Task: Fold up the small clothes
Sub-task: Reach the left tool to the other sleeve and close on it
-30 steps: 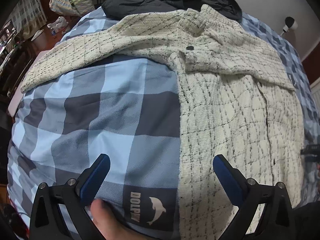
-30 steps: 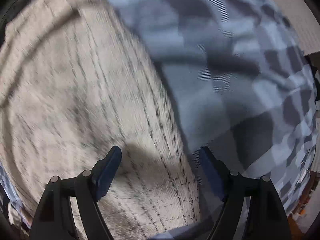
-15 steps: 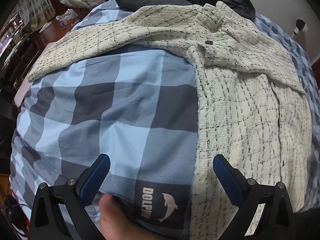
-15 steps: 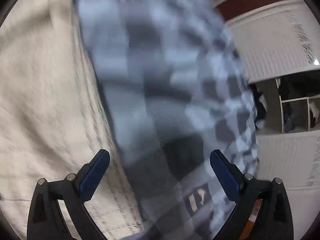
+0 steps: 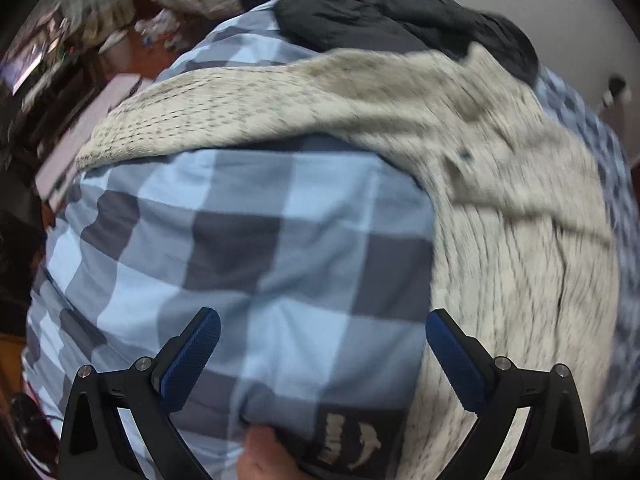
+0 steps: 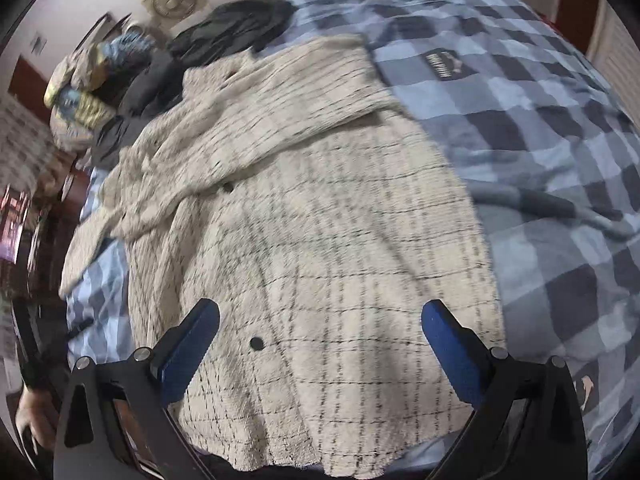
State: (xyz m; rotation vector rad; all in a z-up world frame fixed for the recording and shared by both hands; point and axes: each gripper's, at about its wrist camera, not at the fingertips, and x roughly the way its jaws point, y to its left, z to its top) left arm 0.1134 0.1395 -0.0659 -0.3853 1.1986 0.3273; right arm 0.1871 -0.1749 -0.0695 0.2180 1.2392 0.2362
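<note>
A cream jacket with a thin black check (image 6: 320,240) lies spread on a blue-and-grey checked duvet (image 6: 540,160). Its right sleeve is folded across the chest; its left sleeve (image 5: 192,120) stretches out to the left over the duvet. The jacket body also shows at the right of the left wrist view (image 5: 520,280). My left gripper (image 5: 320,356) is open and empty above the duvet, left of the jacket's edge. My right gripper (image 6: 320,344) is open and empty above the jacket's lower hem, near a black button (image 6: 256,344).
A dark padded coat (image 5: 400,12) lies at the head of the bed behind the jacket. A pile of colourful bedding (image 6: 92,92) sits at the far left. A dolphin logo patch (image 5: 352,440) marks the duvet near my left gripper. Furniture and floor lie left of the bed.
My left gripper has drifted left, away from the jacket's edge. My right gripper has swung from the bare duvet back over the jacket's hem and opened wider than one second ago.
</note>
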